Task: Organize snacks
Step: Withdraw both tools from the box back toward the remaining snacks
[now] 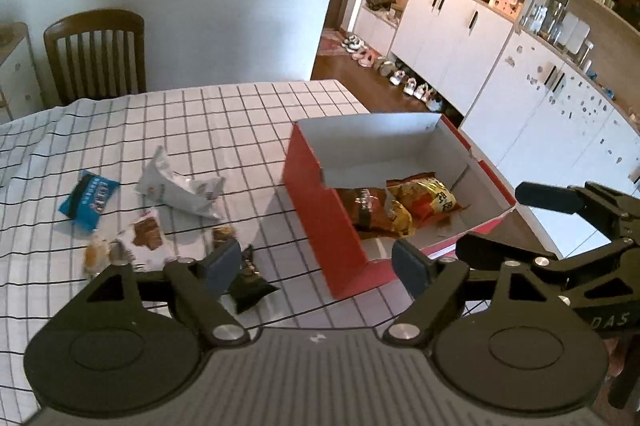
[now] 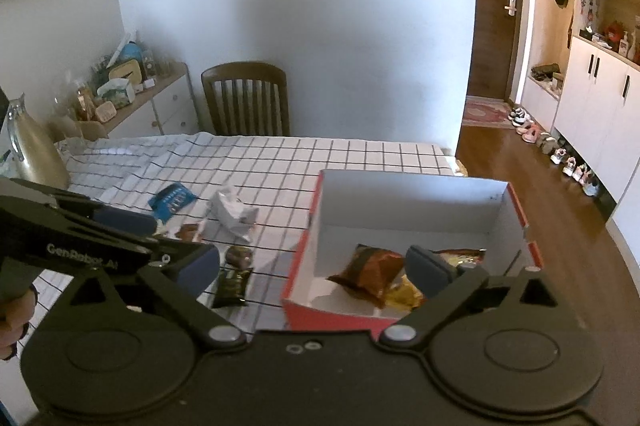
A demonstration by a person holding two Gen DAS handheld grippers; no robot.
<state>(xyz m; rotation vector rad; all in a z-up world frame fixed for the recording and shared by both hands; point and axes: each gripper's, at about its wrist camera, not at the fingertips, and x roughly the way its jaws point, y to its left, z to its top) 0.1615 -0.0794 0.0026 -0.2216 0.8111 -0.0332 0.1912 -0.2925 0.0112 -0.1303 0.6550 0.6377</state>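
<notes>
A red cardboard box (image 1: 320,209) with a white inside stands on the checked tablecloth; it also shows in the right wrist view (image 2: 332,314). Two snack bags lie in it: a dark orange one (image 2: 370,274) and a yellow one (image 1: 428,197). Loose snacks lie left of the box: a blue packet (image 1: 90,199), a white bag (image 1: 176,187), a biscuit packet (image 1: 144,236) and a small black packet (image 1: 250,284). My left gripper (image 1: 316,266) is open and empty, above the box's near left wall. My right gripper (image 2: 316,272) is open and empty over the box's near edge.
A wooden chair (image 2: 246,97) stands at the table's far side. A cluttered sideboard (image 2: 132,93) and a metal jug (image 2: 28,145) are at the left. White cabinets (image 1: 452,25) and a row of shoes (image 1: 396,73) line the right. The table edge runs just right of the box.
</notes>
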